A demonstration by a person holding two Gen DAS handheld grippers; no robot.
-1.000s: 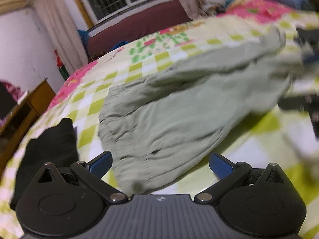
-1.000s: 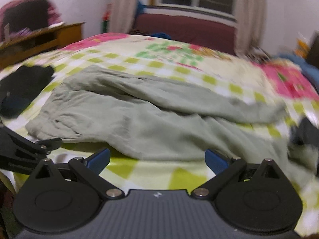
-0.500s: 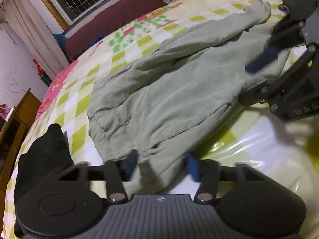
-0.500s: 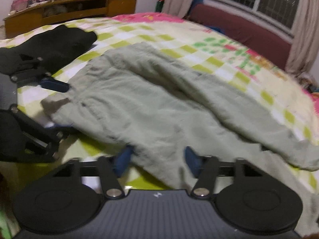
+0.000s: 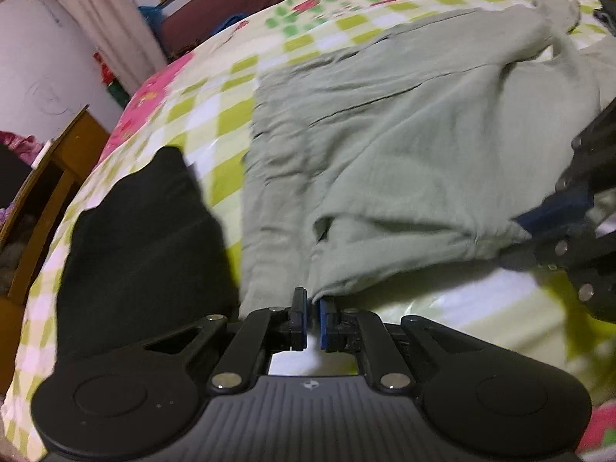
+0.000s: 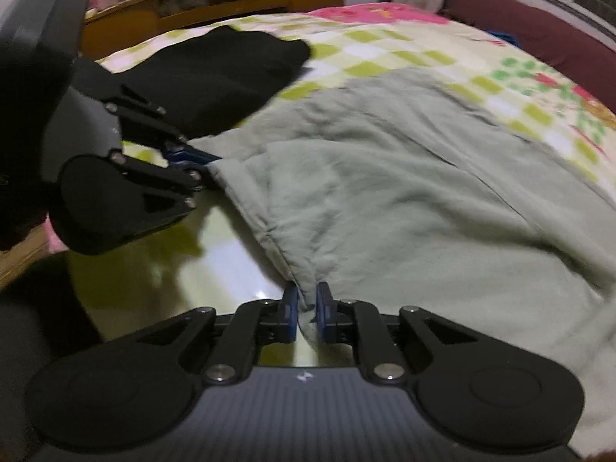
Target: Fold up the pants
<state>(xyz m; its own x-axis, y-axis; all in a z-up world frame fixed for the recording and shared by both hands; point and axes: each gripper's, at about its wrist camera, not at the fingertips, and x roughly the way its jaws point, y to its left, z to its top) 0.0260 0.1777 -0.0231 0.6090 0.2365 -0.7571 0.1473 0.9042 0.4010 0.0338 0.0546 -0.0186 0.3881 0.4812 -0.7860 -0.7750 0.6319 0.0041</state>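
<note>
Pants [image 5: 404, 146] flat on bedspread [image 5: 215, 115]; left gripper [image 5: 312, 310] clamped on near hem, right gripper [image 6: 307, 308] closing on hem edge between its pads.

Left gripper [image 5: 312, 310] tipped down, blue pads pinched tight on the pants [image 5: 404, 161] edge. Right gripper [image 6: 307, 310] tipped down too, jaws closing with cloth between them, seen at three o'clock from the left.

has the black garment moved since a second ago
Cannot tell: the black garment looms larger, but the cameras moved; it lies beside the green pants as before.
</note>
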